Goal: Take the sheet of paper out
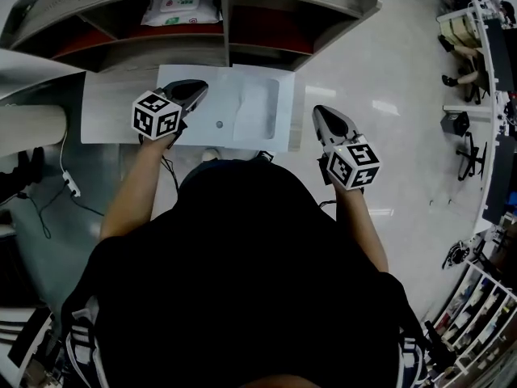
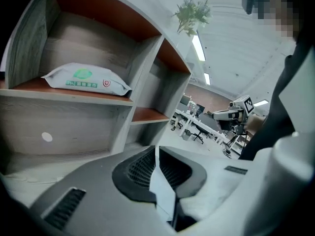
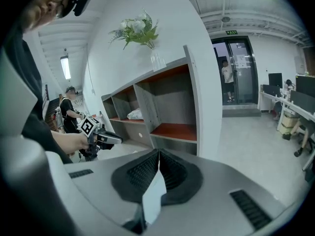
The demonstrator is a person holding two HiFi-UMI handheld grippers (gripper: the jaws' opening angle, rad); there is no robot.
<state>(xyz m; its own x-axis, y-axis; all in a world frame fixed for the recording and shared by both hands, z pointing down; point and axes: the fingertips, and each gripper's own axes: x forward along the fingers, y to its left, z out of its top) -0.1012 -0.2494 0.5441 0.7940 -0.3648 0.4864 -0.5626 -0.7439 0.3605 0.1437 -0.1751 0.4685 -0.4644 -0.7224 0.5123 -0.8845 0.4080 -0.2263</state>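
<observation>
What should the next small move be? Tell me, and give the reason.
Probably open the left gripper and ease it toward the pack on the shelf. Both grippers are shut and empty, the right gripper off to the side; the left one faces the pack, the likeliest source of a sheet, but is apart from it.

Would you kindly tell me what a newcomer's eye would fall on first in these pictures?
First come the two handheld grippers with marker cubes. The left claw is over the white table, and the right claw is just past its right edge. Both are shut and empty. Next comes the pack of wipes in an open compartment of the grey shelf unit, which has a plant on top.
</observation>
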